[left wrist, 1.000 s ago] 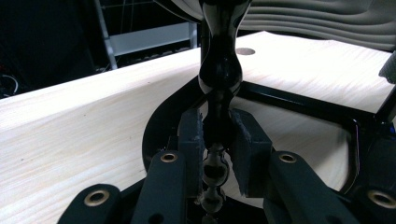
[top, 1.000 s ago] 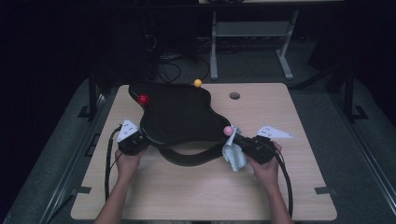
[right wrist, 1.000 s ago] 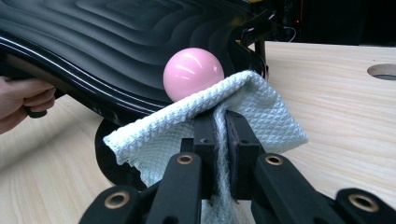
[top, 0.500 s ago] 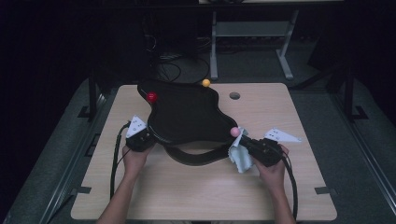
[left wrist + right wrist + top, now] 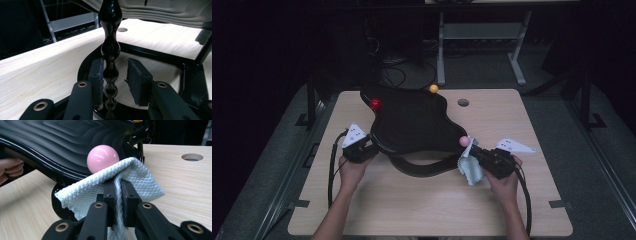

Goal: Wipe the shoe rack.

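On the pale wooden surface (image 5: 412,210) stands one glossy black wavy-edged tray (image 5: 412,122) on a curved black stand (image 5: 427,167), with three small smooth balls at its rim. At the left the left gripper (image 5: 368,145) sits at the tray's edge; in the left gripper view its fingers (image 5: 97,75) have just been opening and stand a little apart around the thin, beaded black rim (image 5: 110,62), one pad right against it and the other clear. The red ball (image 5: 375,103) sits on the tray's far left corner, and the yellow ball (image 5: 434,88) on its far edge near the middle. Right of that, one round hole (image 5: 463,102) is cut in the wood. The pink ball (image 5: 464,141) is on the tray's near right edge, and the right gripper (image 5: 474,154) is just beside it, fingers (image 5: 110,195) clamped tight on one pale, waffle-textured cloth (image 5: 100,187) that drapes against the ball's underside. Dark frames and cables lie beyond the far edge.
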Available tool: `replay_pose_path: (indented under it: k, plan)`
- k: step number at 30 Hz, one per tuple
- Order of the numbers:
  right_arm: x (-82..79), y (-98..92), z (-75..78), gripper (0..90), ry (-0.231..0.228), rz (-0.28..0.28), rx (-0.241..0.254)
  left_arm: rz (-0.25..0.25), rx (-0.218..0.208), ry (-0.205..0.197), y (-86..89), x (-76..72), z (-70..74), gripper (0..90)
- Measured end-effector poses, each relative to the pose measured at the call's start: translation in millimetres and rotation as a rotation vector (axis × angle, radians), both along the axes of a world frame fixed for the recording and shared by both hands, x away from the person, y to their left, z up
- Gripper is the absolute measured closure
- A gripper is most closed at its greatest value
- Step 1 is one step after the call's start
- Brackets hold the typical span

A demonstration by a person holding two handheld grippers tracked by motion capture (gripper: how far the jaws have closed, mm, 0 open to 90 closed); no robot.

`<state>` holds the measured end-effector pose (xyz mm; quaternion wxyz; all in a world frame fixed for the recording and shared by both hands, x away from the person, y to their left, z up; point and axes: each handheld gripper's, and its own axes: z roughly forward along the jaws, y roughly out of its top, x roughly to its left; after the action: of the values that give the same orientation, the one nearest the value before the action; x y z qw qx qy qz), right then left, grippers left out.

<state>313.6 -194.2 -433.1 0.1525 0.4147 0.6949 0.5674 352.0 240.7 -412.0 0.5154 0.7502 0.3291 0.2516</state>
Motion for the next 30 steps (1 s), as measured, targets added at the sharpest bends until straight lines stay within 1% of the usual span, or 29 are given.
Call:
replay_pose_path:
  k: [4,8,10,14,23,26,28,30]
  plan:
    - [0.1,0.7,0.0,83.4,0.0,0.0,0.0,-0.01,0.005,0.002,3.9,-8.5,3.2,64.7]
    - [0.2,2.3,-0.2,83.3,0.0,0.001,0.001,-0.035,0.011,0.013,4.8,-18.7,5.7,62.2]
    - [0.3,2.9,-0.2,83.3,-0.001,0.0,-0.002,-0.048,0.011,-0.003,4.0,-25.5,7.4,61.2]
    - [0.6,2.9,-0.3,83.1,0.001,0.0,-0.004,-0.071,0.002,0.0,2.1,-36.5,12.2,59.6]
    - [0.2,3.9,-0.4,82.9,-0.003,-0.003,-0.008,-0.124,0.0,0.009,-3.2,-67.3,26.5,57.4]
    - [0.2,3.9,-0.4,82.9,-0.003,-0.004,-0.009,-0.143,0.003,0.0,-7.4,-75.5,32.6,56.5]
    - [0.1,4.0,-0.4,82.9,-0.002,-0.004,-0.009,-0.155,-0.007,-0.005,-10.7,-79.7,36.5,56.4]
    - [0.0,4.2,-0.4,82.9,-0.003,-0.005,-0.011,-0.165,-0.004,-0.007,-13.9,-82.7,40.2,56.2]
